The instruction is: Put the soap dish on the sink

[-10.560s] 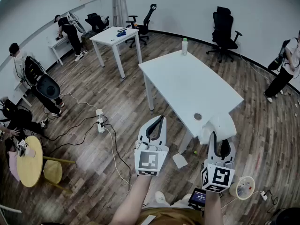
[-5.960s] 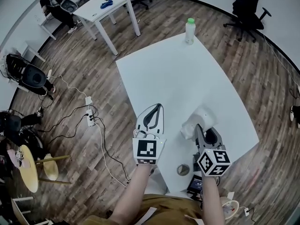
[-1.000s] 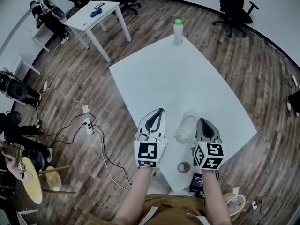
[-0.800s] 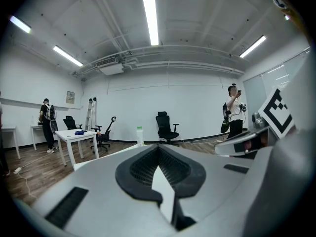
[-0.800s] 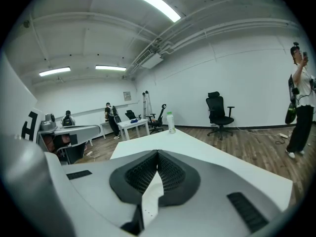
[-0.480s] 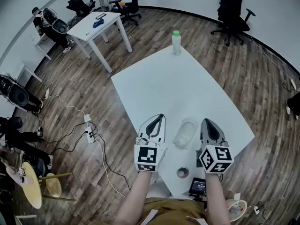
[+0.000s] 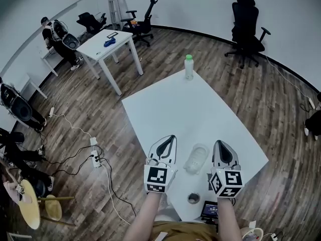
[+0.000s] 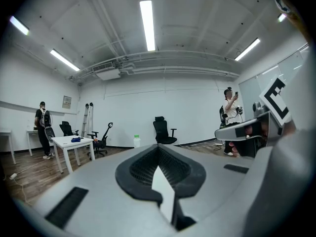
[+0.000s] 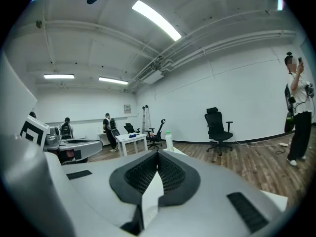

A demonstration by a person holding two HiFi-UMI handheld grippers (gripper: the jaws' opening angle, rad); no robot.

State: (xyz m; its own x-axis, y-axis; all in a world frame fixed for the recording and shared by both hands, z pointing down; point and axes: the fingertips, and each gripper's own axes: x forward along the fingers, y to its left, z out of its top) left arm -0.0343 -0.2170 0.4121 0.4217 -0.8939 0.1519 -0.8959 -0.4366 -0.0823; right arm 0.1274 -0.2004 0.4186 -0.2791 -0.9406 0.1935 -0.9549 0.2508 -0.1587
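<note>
The soap dish (image 7: 196, 157), a pale translucent oval, lies on the white table (image 7: 200, 109) near its front end, between my two grippers. Nothing touches it. My left gripper (image 7: 170, 137) hovers to its left, jaws closed tip to tip with nothing in them. My right gripper (image 7: 219, 143) hovers to its right, also shut and empty. In the left gripper view the left gripper (image 8: 159, 150) points out level across the room, and in the right gripper view the right gripper (image 9: 158, 155) does too. Neither gripper view shows the dish.
A small round metal piece (image 7: 193, 198) lies on the table's near edge, beside a dark device with a lit screen (image 7: 209, 210). A green-capped bottle (image 7: 188, 67) stands at the far end. Cables and a power strip (image 7: 93, 149) lie on the wooden floor at left. Office chairs, a second table and several people are farther off.
Earlier my right gripper carried the dish to the table. Over the last second both grippers have risen, the right one more, away from the dish, which stays where it lay.
</note>
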